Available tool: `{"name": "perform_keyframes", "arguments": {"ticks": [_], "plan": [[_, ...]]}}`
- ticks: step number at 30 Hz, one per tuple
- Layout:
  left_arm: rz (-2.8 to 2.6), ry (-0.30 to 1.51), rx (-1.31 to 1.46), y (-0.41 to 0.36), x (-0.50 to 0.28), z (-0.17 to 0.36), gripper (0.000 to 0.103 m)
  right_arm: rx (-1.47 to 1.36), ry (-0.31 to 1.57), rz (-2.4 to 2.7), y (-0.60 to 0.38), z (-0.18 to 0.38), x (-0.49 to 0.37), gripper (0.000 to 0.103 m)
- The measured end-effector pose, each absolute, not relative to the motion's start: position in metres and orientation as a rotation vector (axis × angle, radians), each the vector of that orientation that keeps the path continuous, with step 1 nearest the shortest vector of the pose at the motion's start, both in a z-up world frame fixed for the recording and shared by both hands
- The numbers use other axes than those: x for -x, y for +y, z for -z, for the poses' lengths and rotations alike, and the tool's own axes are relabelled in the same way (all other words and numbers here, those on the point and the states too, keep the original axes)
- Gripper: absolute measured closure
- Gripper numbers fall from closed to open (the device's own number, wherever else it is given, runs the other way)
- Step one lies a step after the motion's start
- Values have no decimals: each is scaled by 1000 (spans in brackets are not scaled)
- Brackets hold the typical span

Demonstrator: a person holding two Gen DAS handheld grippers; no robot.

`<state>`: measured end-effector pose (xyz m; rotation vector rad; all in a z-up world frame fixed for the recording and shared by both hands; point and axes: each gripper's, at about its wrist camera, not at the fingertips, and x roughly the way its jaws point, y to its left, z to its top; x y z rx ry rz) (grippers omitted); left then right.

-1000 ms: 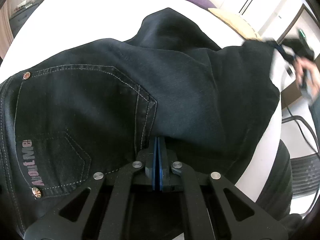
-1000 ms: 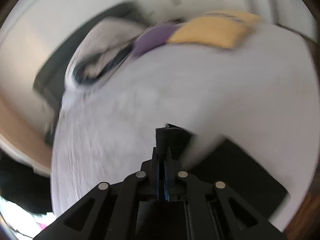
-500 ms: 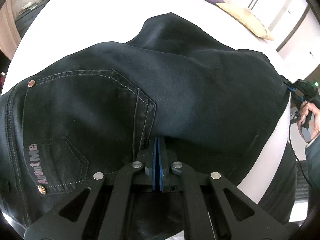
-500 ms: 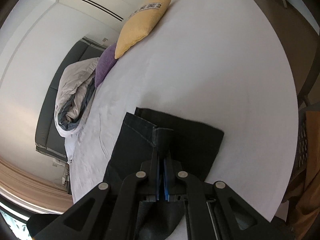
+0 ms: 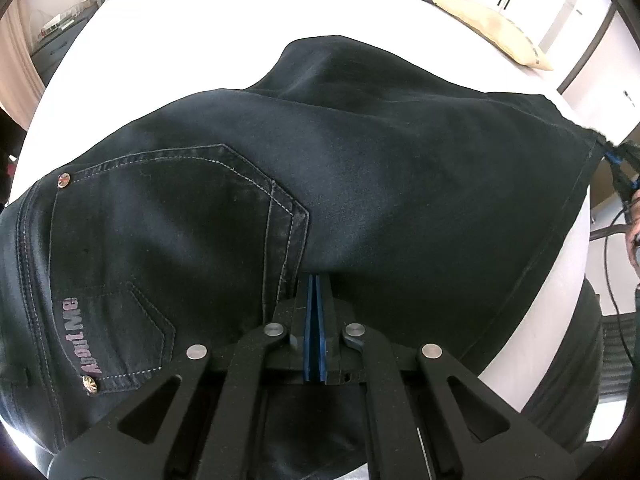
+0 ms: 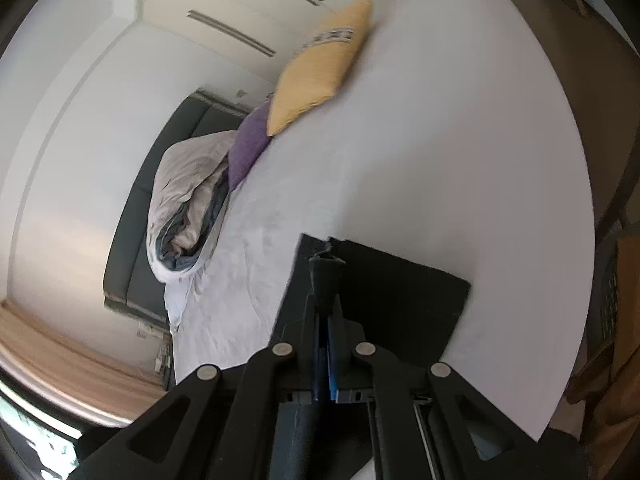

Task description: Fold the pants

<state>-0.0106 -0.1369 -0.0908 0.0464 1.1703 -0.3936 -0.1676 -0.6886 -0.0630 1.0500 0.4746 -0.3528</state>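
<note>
Dark denim pants (image 5: 360, 184) lie spread across a white bed (image 5: 192, 40), back pocket with an "About Me" label at the left. My left gripper (image 5: 315, 280) is shut on the pants' near edge beside the pocket. My right gripper (image 6: 325, 276) is shut on a pinch of the pants (image 6: 392, 292) at the leg end, and it also shows at the far right of the left wrist view (image 5: 618, 160). The fabric stretches between the two grippers.
A yellow pillow (image 6: 320, 68), a purple pillow (image 6: 250, 144) and a rolled grey duvet (image 6: 188, 204) lie at the head of the bed. A dark headboard (image 6: 132, 216) stands behind. A chair (image 5: 616, 348) and cables are off the bed's right side.
My right gripper has swung the leg end outward to the right and lowered it toward the bed, flattening the pants. My left gripper has kept its hold in place.
</note>
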Motion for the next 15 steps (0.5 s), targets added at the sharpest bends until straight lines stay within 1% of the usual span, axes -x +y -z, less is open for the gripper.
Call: {"name": "perform_keyframes", "arguments": {"ticks": [2, 4, 11, 13, 15], "plan": [[398, 1164, -52, -132, 14, 92, 102, -1002, 481, 342, -684, 53, 162, 99], [397, 1164, -52, -133, 14, 92, 102, -998, 496, 359, -688, 56, 158, 99], [403, 1158, -60, -129, 17, 92, 102, -1139, 595, 471, -706, 126, 178, 99], [403, 1160, -60, -131, 18, 92, 102, -1167, 579, 465, -708, 135, 180, 99], [400, 1163, -55, -132, 16, 92, 102, -1134, 585, 475, -706, 132, 176, 99]]}}
